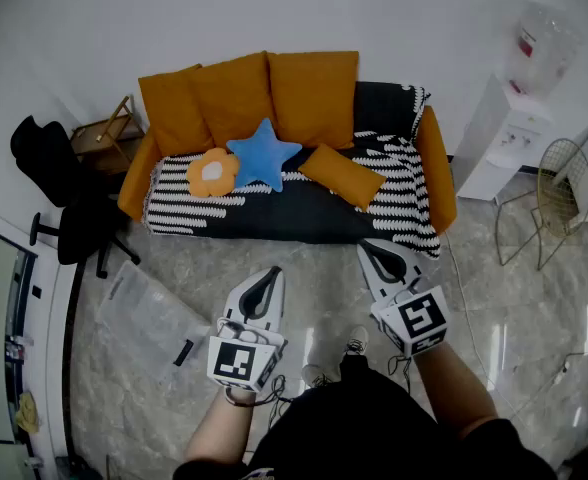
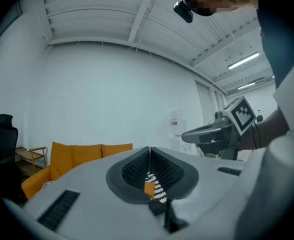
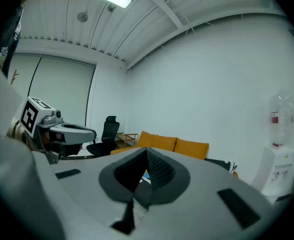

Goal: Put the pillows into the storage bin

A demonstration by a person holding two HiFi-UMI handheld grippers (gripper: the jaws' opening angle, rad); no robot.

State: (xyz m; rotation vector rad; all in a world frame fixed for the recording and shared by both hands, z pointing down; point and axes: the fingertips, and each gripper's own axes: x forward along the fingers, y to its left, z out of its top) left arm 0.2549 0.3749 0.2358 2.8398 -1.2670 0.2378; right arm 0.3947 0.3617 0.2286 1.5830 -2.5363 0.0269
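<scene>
Three loose pillows lie on the sofa seat in the head view: a blue star pillow [image 1: 263, 154], an orange-and-white flower pillow [image 1: 212, 173] to its left, and an orange rectangular pillow [image 1: 341, 176] to its right. Both grippers hang over the floor in front of the sofa, well short of the pillows. My left gripper [image 1: 270, 274] [image 2: 150, 151] has its jaws together with nothing between them. So does my right gripper [image 1: 367, 249] [image 3: 147, 154]. A flat clear plastic item [image 1: 146, 318], possibly the folded storage bin, lies on the floor to the left.
The orange sofa [image 1: 437, 168] has three big back cushions [image 1: 249, 98] and a black-and-white striped throw [image 1: 399, 183]. A black office chair [image 1: 69, 203] and wooden side table [image 1: 104, 133] stand left. A water dispenser [image 1: 514, 133] and wire chair [image 1: 559, 193] stand right.
</scene>
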